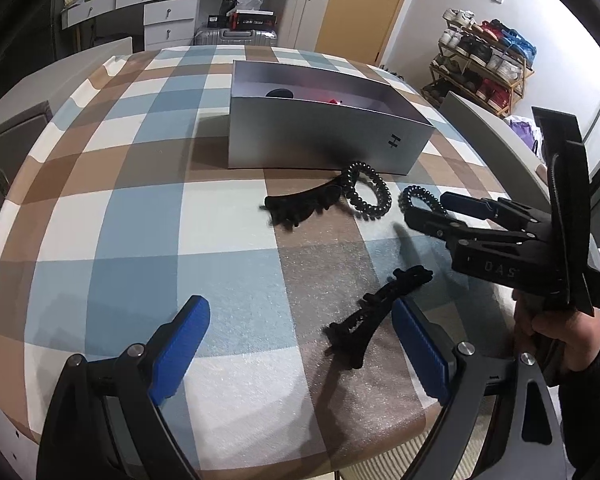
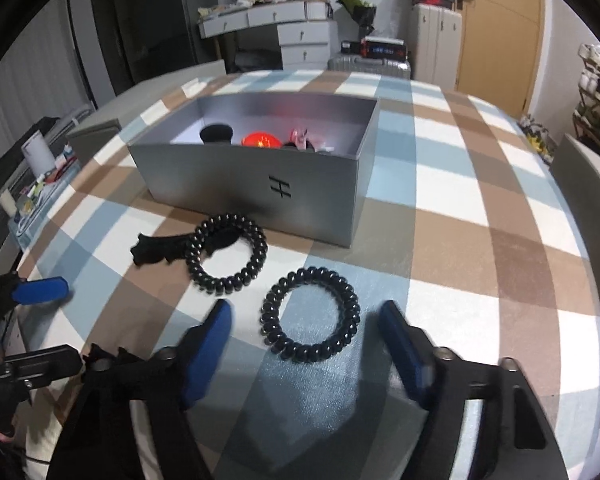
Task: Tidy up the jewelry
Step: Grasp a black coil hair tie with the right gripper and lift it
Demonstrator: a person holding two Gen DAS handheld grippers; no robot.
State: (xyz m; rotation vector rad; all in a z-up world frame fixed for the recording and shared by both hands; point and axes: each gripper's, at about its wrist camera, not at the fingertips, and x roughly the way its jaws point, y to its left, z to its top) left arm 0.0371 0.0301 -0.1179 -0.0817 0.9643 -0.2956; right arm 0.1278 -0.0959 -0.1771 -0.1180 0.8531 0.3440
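Observation:
A grey open box [image 1: 316, 144] [image 2: 260, 176] stands on the checked tablecloth and holds a black item [image 2: 216, 134], a red item [image 2: 260, 139] and a pink one [image 2: 300, 136]. In front of it lie two black spiral hair ties [image 2: 226, 254] [image 2: 310, 314] and a black hair claw [image 2: 156, 250] [image 1: 300, 204]. A second black claw [image 1: 374, 312] lies just inside my left gripper's right finger. My left gripper [image 1: 300, 344] is open and empty. My right gripper [image 2: 306, 348] is open, its fingers either side of the nearer hair tie [image 1: 414, 196].
The table [image 1: 140, 184] is covered by a blue, brown and white checked cloth. Chairs [image 2: 584, 184] stand at its sides. Drawers, suitcases and a shoe rack [image 1: 484, 60] are behind. A small side shelf with clutter [image 2: 40, 176] is at the left.

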